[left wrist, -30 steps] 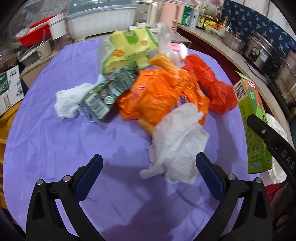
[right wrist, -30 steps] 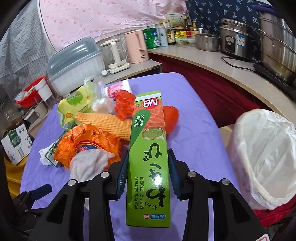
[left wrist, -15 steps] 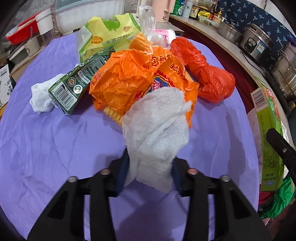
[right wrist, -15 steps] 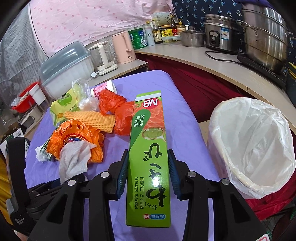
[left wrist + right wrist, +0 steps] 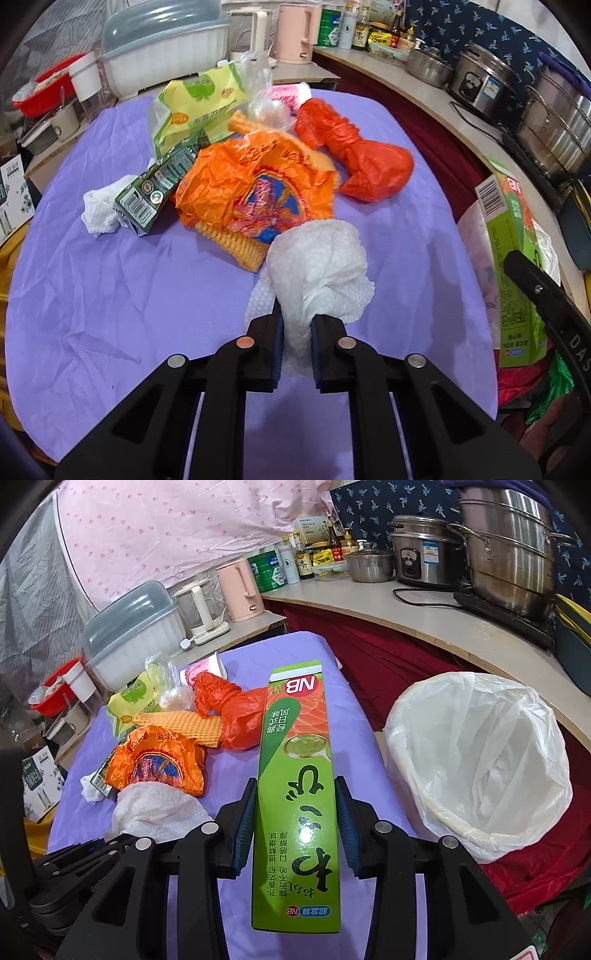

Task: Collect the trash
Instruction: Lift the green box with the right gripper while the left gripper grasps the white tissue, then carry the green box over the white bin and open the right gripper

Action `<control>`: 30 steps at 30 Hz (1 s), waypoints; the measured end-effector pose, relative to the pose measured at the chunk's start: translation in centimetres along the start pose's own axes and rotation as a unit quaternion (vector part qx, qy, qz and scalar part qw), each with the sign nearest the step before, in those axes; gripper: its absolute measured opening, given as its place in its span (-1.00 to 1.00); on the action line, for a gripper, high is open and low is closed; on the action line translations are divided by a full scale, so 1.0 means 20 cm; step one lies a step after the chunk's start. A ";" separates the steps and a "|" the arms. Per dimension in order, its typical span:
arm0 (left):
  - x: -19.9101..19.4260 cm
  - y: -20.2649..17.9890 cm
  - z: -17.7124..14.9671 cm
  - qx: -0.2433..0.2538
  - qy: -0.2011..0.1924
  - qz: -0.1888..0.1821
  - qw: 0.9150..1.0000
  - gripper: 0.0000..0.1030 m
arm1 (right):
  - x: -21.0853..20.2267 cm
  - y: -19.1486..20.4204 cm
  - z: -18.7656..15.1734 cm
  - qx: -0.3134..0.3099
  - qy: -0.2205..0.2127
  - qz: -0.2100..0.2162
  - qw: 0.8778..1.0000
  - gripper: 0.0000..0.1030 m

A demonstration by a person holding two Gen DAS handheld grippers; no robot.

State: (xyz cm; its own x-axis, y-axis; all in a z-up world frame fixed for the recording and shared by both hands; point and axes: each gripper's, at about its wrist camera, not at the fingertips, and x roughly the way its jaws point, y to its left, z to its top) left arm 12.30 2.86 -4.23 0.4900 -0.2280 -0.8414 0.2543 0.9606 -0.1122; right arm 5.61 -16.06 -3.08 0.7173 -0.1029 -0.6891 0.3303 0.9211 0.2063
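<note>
My left gripper (image 5: 295, 325) is shut on a crumpled white paper towel (image 5: 317, 258), held just above the purple tablecloth (image 5: 110, 295) in front of the trash pile. The pile holds an orange bag (image 5: 255, 184), a red bag (image 5: 354, 155), a yellow-green packet (image 5: 199, 107), a dark green carton (image 5: 159, 184) and a white tissue (image 5: 99, 210). My right gripper (image 5: 295, 786) is shut on a long green box (image 5: 295, 757), held near the table's right edge. The bin with a white liner (image 5: 480, 757) stands open just right of the box.
A curved counter (image 5: 424, 616) behind the bin carries steel pots (image 5: 509, 542) and a rice cooker. A pink kettle (image 5: 240, 590) and a lidded dish box (image 5: 136, 627) stand beyond the table's far end. Red cloth lies under the bin.
The left gripper went from wide open to shut on the paper towel and pulled it back off the pile. The right gripper carried the green box nearer the bin.
</note>
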 end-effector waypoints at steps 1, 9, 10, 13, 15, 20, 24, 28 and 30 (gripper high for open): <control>-0.02 -0.02 0.00 0.004 -0.003 -0.003 1.000 -0.77 | -0.02 -0.02 0.00 0.002 -0.002 -0.001 1.000 -0.25; -0.15 -0.25 -0.02 0.045 -0.024 -0.020 0.999 -0.77 | -0.13 -0.18 -0.02 0.028 -0.019 -0.014 0.999 -0.25; -0.16 -0.29 -0.02 0.051 -0.027 -0.023 0.998 -0.77 | -0.14 -0.21 -0.02 0.031 -0.021 -0.017 0.999 -0.25; -0.20 -0.39 -0.02 0.069 -0.034 -0.033 0.996 -0.77 | -0.19 -0.29 -0.03 0.042 -0.028 -0.026 0.998 -0.25; -0.21 -0.45 -0.02 0.078 -0.037 -0.040 0.995 -0.77 | -0.21 -0.35 -0.04 0.051 -0.030 -0.035 0.998 -0.25; -0.23 -0.64 -0.02 0.109 -0.045 -0.059 0.991 -0.77 | -0.25 -0.51 -0.06 0.074 -0.033 -0.055 0.995 -0.25; -0.22 -0.78 -0.02 0.124 -0.039 -0.080 0.988 -0.77 | -0.25 -0.64 -0.08 0.094 -0.029 -0.072 0.993 -0.25; -0.17 -0.93 -0.01 0.143 -0.034 -0.098 0.984 -0.77 | -0.24 -0.74 -0.10 0.106 -0.026 -0.087 0.990 -0.25; -0.15 -0.99 0.00 0.150 -0.033 -0.102 0.983 -0.77 | -0.24 -0.79 -0.10 0.112 -0.025 -0.095 0.989 -0.24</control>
State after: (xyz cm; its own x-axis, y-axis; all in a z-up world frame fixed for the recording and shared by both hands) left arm 5.79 -15.37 0.50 0.4529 -0.4303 -0.7809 0.5833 0.8054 -0.1056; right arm -4.25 -29.29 -4.48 0.6572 -0.2895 -0.6959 0.5852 0.7779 0.2291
